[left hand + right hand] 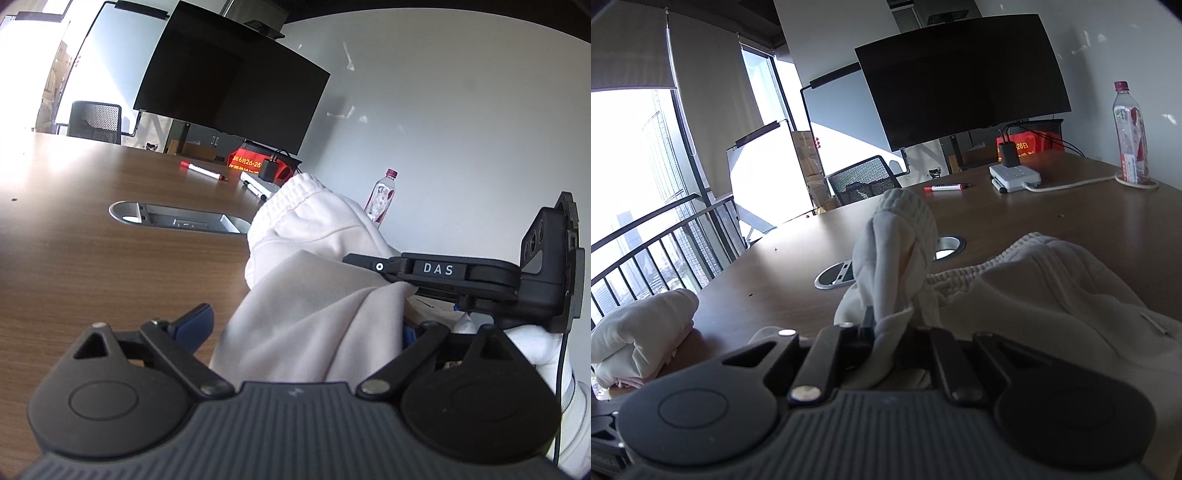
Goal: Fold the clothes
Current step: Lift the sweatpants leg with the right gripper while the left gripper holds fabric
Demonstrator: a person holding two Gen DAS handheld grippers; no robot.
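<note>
— One pale, cream-white garment (1045,291) was seen bunched on the brown worktop (1089,221), its ribbed cuff (905,210) lifted upright above the rest. How was it held?

— The right gripper (882,332) was seen with its jaws clenched on a fold of that cloth. The left gripper (295,328) was seen with its jaws spread wide, the fabric draped between them; only one blue pad (194,325) could be made out, the other being buried under cloth.

— What room was left around it?

— A broad stretch of bare wood was shown to the left, broken by an oval cable hatch (177,218). Farther back, a red marker (947,187), a white power strip (1015,175) and a water bottle (1130,136) were set well apart from the garment. A second white bundle (639,332) was lying at the worktop's left edge.

— What could not be made out?

— The garment's full shape was hidden by its own folds and cut off by both gripper bodies. The gloved hand (535,350) behind the right gripper was only partly seen.
</note>
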